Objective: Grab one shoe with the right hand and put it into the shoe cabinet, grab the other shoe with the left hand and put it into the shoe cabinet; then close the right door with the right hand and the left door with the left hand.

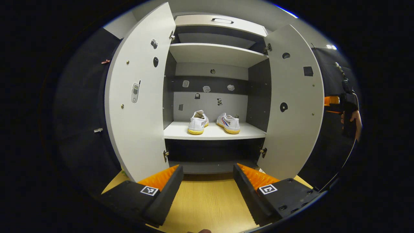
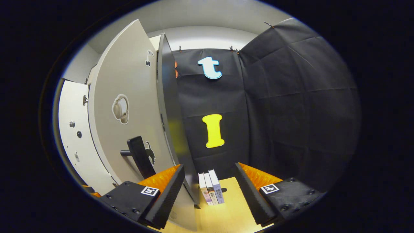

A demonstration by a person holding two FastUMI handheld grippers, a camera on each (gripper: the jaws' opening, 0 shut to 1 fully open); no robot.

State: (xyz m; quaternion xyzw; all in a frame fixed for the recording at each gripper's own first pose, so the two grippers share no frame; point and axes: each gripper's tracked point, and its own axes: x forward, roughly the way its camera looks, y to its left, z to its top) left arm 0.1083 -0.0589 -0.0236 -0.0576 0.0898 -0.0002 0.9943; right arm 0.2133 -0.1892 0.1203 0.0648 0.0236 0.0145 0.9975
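Two white shoes with yellow soles, the left shoe (image 1: 198, 123) and the right shoe (image 1: 229, 123), stand side by side on the middle shelf (image 1: 212, 133) of the shoe cabinet. Both doors hang wide open: the left door (image 1: 139, 97) and the right door (image 1: 294, 103). My left gripper (image 1: 208, 171) is open in front of the cabinet, low over the wooden floor, holding nothing. My right gripper (image 2: 209, 170) is open too, on the outer side of the right door (image 2: 129, 97), close to its black handle (image 2: 139, 156). A hand holds the right gripper (image 1: 348, 106) past that door's edge.
Three books (image 2: 212, 191) stand upright on the wooden floor (image 2: 226, 213) just ahead of the right gripper, beside a grey panel (image 2: 169, 113). Black cloth walls close in the right side. The left door's inner face (image 2: 72, 129) shows beyond the right door.
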